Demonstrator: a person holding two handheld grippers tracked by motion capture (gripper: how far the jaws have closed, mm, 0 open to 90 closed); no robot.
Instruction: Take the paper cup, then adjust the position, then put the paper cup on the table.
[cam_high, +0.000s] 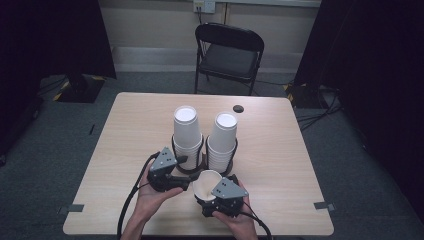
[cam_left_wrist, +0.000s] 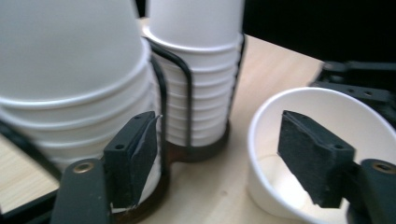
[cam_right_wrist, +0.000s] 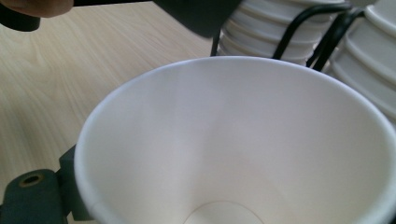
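Observation:
My right gripper (cam_high: 214, 199) is shut on a single white paper cup (cam_high: 206, 183), held tilted just above the table with its mouth facing up and left. In the right gripper view the cup's inside (cam_right_wrist: 243, 149) is close up, with one black finger (cam_right_wrist: 35, 198) against its outer wall. My left gripper (cam_high: 185, 184) stands open right beside the cup. Its jaws are wide apart with nothing pressed between them, and one jaw is at the cup's mouth (cam_left_wrist: 327, 112). Behind stand two stacks of upside-down white cups (cam_high: 187, 131) (cam_high: 223, 136) in a black wire holder (cam_high: 176, 152).
The wooden table (cam_high: 280, 150) has a small dark round spot (cam_high: 238, 108) near its far edge and grey tape marks (cam_high: 324, 205) at the front corners. A black folding chair (cam_high: 227, 55) stands beyond the table. Dark curtains hang at both sides.

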